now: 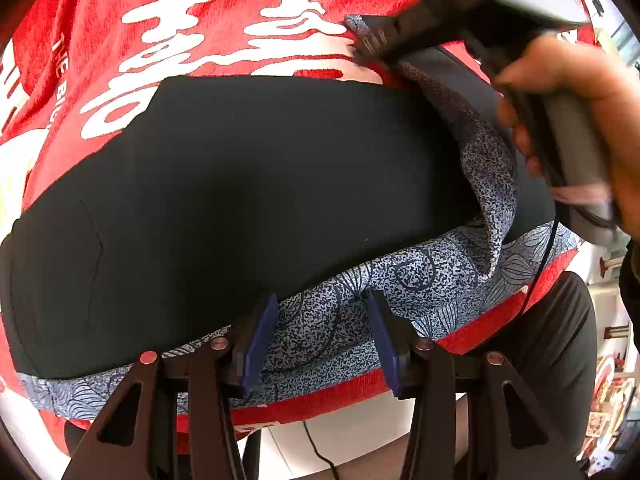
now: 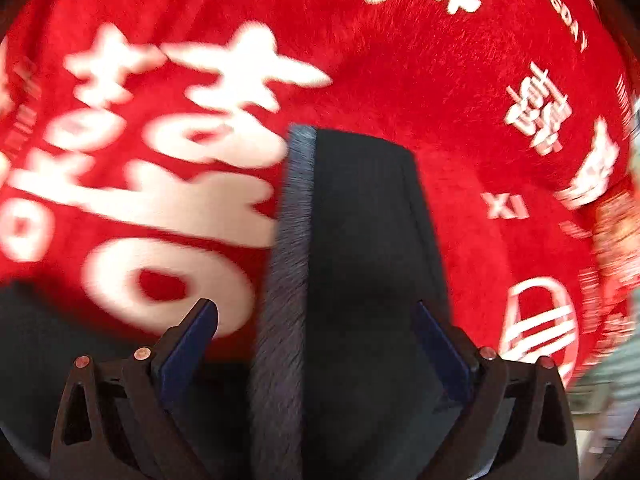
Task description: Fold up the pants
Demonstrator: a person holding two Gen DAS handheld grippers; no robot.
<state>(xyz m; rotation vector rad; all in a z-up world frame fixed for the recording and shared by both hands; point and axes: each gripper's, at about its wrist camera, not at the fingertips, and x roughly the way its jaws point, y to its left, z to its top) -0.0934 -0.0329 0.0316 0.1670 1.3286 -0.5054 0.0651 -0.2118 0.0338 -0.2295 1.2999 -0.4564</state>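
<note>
Black pants [image 1: 240, 200] with a blue-white patterned border [image 1: 420, 280] lie across a red blanket with white characters [image 1: 200, 20]. My left gripper [image 1: 322, 336] is open, its blue pads [image 1: 260, 336] straddling the patterned border at the near edge. In the left wrist view the right gripper [image 1: 376, 36] is blurred, at a raised corner of the pants at top right; its hold is unclear there. In the right wrist view my right gripper [image 2: 316, 344] is open, with a black strip of pants and its patterned edge [image 2: 288, 240] running between the pads without being pinched.
The red blanket [image 2: 460, 120] covers the whole work surface. A hand [image 1: 580, 120] holds the right gripper's handle. Beyond the blanket's near edge are white floor [image 1: 360, 432], a black cable and a person's dark trouser leg [image 1: 560, 340].
</note>
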